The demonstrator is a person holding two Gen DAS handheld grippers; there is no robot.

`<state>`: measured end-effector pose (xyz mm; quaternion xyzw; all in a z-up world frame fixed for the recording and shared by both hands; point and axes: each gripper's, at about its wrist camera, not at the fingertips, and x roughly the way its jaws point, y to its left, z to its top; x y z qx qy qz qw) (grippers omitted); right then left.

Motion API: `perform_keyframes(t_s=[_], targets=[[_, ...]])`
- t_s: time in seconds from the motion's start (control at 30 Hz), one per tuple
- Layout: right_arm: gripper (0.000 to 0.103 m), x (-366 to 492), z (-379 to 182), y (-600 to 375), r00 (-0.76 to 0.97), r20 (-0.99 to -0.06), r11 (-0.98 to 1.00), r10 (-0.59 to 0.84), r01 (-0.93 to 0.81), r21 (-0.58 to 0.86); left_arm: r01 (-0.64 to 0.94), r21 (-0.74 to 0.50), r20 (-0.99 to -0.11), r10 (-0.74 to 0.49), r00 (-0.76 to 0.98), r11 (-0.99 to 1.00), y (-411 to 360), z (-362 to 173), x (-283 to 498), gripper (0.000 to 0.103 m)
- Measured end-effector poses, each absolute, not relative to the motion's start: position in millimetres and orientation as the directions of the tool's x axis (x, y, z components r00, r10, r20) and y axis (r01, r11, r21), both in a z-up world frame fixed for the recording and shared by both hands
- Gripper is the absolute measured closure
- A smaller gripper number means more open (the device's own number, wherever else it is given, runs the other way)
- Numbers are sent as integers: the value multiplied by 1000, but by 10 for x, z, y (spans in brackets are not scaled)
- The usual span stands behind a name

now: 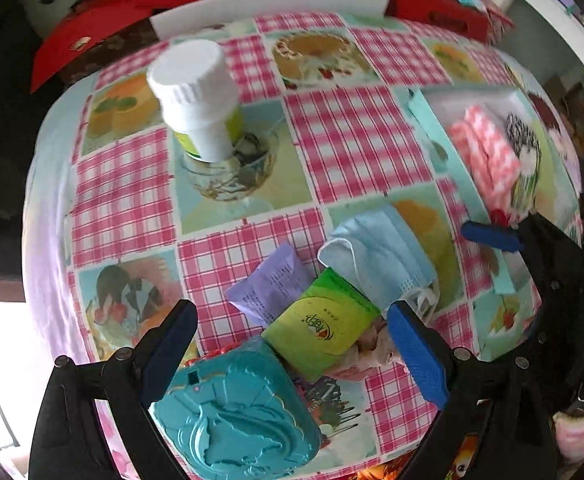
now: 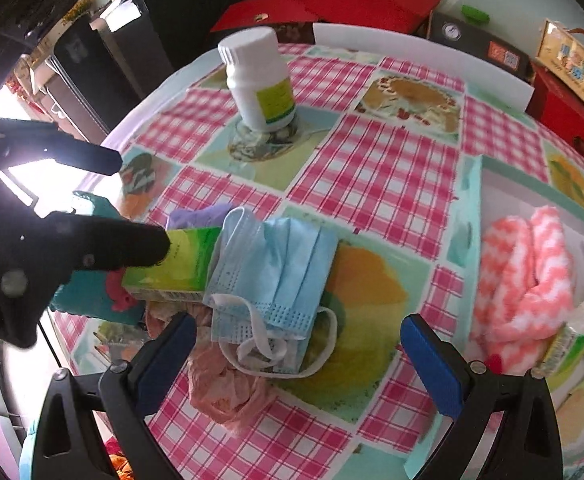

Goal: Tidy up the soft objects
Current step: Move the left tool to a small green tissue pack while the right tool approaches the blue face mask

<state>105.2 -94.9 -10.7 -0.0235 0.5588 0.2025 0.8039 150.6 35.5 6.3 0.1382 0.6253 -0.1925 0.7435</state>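
Left wrist: teal box, purple packet | right wrist: mask straps, pink bag | both jaws wide, empty.

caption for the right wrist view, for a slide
Open right gripper hovers over a blue face mask beside a green tissue pack.

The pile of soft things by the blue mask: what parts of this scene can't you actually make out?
- Pink plastic bag: right wrist view, its top lies under the blue face mask.
- Purple packet: left wrist view, the green tissue pack covers one corner; its print is too small.
- Pink-and-white cloth in the tray: motion-blurred.
- Teal box: cut off by the bottom edge.
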Motion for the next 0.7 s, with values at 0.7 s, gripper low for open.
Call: perform_keyframes(t_s=[0.7], targets=[[16, 1229, -323, -1023, 339, -905, 926, 256, -353, 130, 627, 18, -998, -20, 54, 779, -30, -340, 1506, 15]])
